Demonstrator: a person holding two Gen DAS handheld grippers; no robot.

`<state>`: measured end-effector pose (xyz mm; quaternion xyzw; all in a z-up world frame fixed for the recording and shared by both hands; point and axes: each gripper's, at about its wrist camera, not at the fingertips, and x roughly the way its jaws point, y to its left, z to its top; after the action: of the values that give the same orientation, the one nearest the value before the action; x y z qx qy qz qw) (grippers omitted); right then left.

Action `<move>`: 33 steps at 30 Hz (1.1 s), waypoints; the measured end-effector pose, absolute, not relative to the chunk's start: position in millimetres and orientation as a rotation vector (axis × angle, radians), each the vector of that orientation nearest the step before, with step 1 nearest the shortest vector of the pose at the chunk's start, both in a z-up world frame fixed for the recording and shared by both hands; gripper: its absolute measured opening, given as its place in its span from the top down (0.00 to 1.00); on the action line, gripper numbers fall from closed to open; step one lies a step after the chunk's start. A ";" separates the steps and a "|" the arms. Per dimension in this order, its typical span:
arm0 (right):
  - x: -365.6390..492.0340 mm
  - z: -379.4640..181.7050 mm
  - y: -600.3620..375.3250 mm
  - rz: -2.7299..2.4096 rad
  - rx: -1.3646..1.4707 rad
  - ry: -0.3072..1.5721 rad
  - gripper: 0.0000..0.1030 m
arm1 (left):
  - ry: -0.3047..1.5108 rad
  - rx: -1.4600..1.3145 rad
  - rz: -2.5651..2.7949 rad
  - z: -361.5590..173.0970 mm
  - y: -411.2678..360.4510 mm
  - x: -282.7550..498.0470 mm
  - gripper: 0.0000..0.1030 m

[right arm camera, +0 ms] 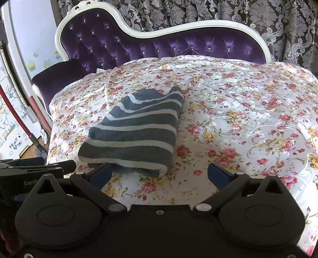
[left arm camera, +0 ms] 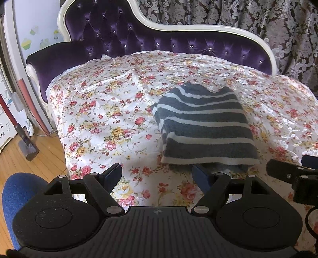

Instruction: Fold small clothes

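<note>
A grey garment with white stripes (left arm camera: 204, 127) lies folded into a thick rectangle on the floral bedspread (left arm camera: 103, 119). It also shows in the right wrist view (right arm camera: 135, 131), left of centre. My left gripper (left arm camera: 158, 174) is open and empty, just in front of the garment's near edge, with its right finger close to that edge. My right gripper (right arm camera: 159, 174) is open and empty, its left finger next to the garment's near fold. Neither gripper holds the cloth.
The bed has a purple tufted headboard (left arm camera: 139, 39) with a white frame. Patterned curtains (right arm camera: 198, 13) hang behind. Wooden floor (left arm camera: 29, 158), a vacuum stick (left arm camera: 17, 127) and a blue cushion (left arm camera: 17, 194) lie to the left of the bed.
</note>
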<state>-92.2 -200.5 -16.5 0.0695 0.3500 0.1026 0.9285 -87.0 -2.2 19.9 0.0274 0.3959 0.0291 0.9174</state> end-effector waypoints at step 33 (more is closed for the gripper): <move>-86.6 -25.2 -203.3 0.210 0.191 0.776 0.01 | 0.852 0.043 0.033 12.4 -3.7 -87.8 0.25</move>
<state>-86.6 -203.3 -25.2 0.0930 0.3773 0.1020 0.9158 -87.8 -3.7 12.4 0.0210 0.4133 0.0159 0.9102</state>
